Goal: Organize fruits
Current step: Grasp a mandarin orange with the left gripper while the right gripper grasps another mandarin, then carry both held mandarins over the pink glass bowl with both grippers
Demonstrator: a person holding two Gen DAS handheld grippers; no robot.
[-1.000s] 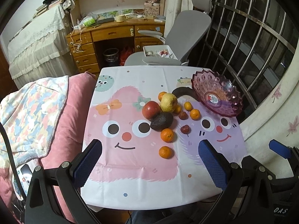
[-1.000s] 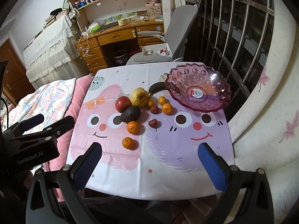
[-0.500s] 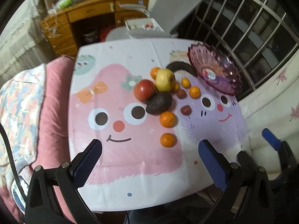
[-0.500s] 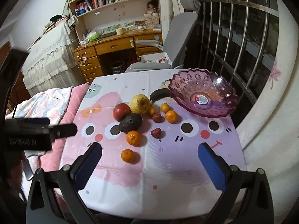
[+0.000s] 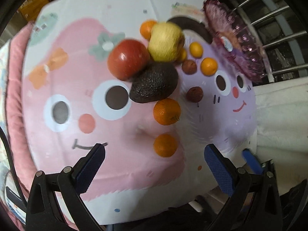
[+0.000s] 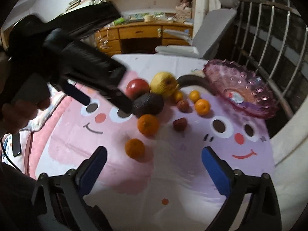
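Fruits lie clustered on a cartoon tablecloth [image 5: 63,138]: a red apple [image 5: 128,58], a yellow pear [image 5: 165,42], a dark avocado [image 5: 154,83], several tangerines with the nearest one [image 5: 165,145] just ahead of my left gripper [image 5: 154,163], and two brown dates [image 5: 194,94]. A purple glass bowl [image 5: 234,44] stands at the right, empty but for a sticker. My left gripper is open and empty, low over the cloth. My right gripper [image 6: 154,165] is open and empty, behind the nearest tangerine [image 6: 134,148]. The left gripper's body [image 6: 80,61] crosses the right wrist view, above the apple [image 6: 137,86] and avocado [image 6: 148,104].
A wooden desk [image 6: 142,32] and grey office chair [image 6: 207,36] stand beyond the table. A barred window [image 6: 269,38] runs along the right. A pink cushion [image 5: 13,96] and bedding lie at the table's left edge.
Both grippers have moved forward and down toward the fruits. The left gripper now reaches over the table, entering the right wrist view. No fruit has moved.
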